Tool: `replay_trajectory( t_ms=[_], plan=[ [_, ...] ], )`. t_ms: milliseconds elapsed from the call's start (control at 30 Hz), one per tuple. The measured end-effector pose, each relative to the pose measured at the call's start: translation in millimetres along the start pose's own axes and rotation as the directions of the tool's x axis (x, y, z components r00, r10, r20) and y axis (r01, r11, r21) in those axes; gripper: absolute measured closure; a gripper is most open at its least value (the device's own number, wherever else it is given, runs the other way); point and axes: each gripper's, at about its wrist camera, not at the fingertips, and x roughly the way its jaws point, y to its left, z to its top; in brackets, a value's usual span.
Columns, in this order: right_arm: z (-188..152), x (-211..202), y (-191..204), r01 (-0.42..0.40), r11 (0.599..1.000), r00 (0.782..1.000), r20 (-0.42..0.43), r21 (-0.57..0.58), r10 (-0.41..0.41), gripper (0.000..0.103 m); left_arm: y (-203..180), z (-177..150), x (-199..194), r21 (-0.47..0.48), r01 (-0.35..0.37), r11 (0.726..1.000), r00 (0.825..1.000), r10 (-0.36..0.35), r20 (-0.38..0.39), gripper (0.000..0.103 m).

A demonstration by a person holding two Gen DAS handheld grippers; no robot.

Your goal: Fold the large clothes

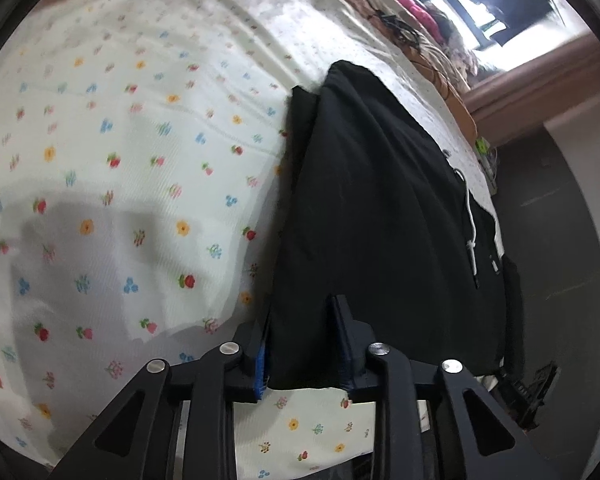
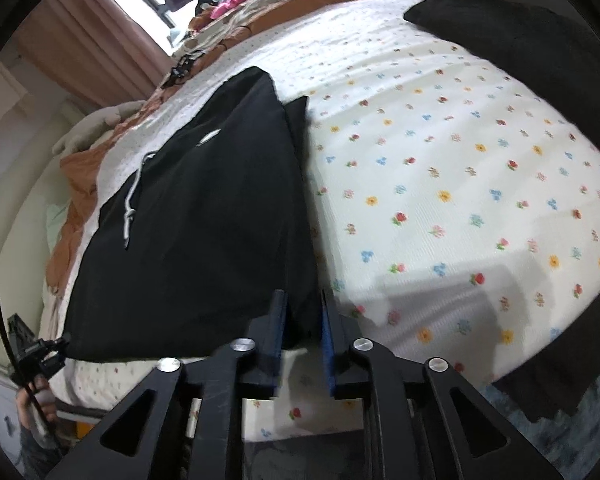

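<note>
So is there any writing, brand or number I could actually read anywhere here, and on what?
None can be read.
Black hoodie: a small white mark on its chest, too blurred to read.
Same hoodie, left view: a tiny white tag near the drawstring, too small to read.
Bedsheet: only printed flowers, no words.

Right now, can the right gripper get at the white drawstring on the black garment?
Probably not right away: the right gripper is closed on the black garment's near corner, and the white drawstring lies farther up the fabric, uncovered; it would have to let go first.
</note>
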Motion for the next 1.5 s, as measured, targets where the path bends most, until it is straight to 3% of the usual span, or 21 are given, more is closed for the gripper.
replay_trajectory(
  t_ms=[133, 167, 233, 333, 533, 600, 667, 733, 833, 1067, 1233, 1267, 1400, 1500],
  plan=[
    [-2, 4, -10, -0.065, 0.996, 0.997, -0.024, 0.064, 0.066, 0.077, 9, 1, 7, -0.057, 0.075, 0.996, 0.997, -0.075, -0.002, 0.070],
    [-3, 5, -12, -0.081, 0.994, 0.996, -0.025, 0.071, 0.083, 0.078, 8, 0, 8, -0.053, 0.075, 0.996, 0.997, -0.075, 0.001, 0.074],
    [-3, 6, -15, -0.107, 0.992, 0.994, -0.017, 0.070, 0.108, 0.086, 3, -2, 8, -0.038, 0.067, 0.997, 0.998, -0.067, 0.007, 0.082],
    [3, 7, -14, -0.092, 0.994, 0.996, -0.005, 0.058, 0.093, 0.093, -2, -7, 3, -0.050, 0.085, 0.995, 0.996, -0.084, 0.022, 0.086],
    [22, 4, -10, -0.003, 0.999, 1.000, -0.020, 0.046, 0.004, 0.092, -10, -28, -6, -0.053, 0.125, 0.991, 0.992, -0.124, 0.028, 0.087],
    [26, -4, -9, 0.078, 0.996, 0.997, -0.010, 0.043, -0.078, 0.077, -13, -33, -10, -0.031, 0.117, 0.993, 0.992, -0.116, 0.044, 0.085],
    [29, -23, 0, 0.163, 0.986, 0.985, 0.052, 0.018, -0.164, 0.072, -14, -35, -11, -0.026, 0.080, 0.996, 0.996, -0.078, 0.045, 0.081],
    [30, -38, 11, 0.181, 0.983, 0.979, 0.103, -0.028, -0.177, 0.068, -11, -36, -11, -0.043, 0.072, 0.996, 0.997, -0.071, 0.032, 0.076],
    [35, -49, 40, 0.145, 0.982, 0.984, 0.121, -0.122, -0.131, 0.058, -6, -37, -11, -0.037, 0.085, 0.996, 0.996, -0.084, 0.033, 0.056],
    [31, -19, 117, 0.001, 0.966, 0.999, 0.053, -0.257, 0.013, 0.054, 2, -34, -8, -0.082, 0.133, 0.988, 0.991, -0.130, 0.038, 0.055],
    [15, 22, 178, -0.060, 0.935, 0.998, -0.043, -0.349, 0.048, 0.054, -1, -30, 2, -0.094, 0.175, 0.980, 0.985, -0.173, 0.028, 0.055],
    [11, 28, 185, -0.071, 0.930, 0.997, -0.059, -0.361, 0.053, 0.055, -2, -29, 4, -0.093, 0.179, 0.979, 0.984, -0.177, 0.025, 0.055],
    [-5, 57, 215, -0.102, 0.908, 0.991, -0.123, -0.407, 0.056, 0.078, -7, -26, 8, -0.082, 0.176, 0.981, 0.984, -0.175, 0.021, 0.055],
    [-11, 77, 222, -0.086, 0.909, 0.989, -0.144, -0.407, 0.029, 0.086, -9, -24, 10, -0.083, 0.174, 0.981, 0.985, -0.173, 0.020, 0.055]
  ],
)
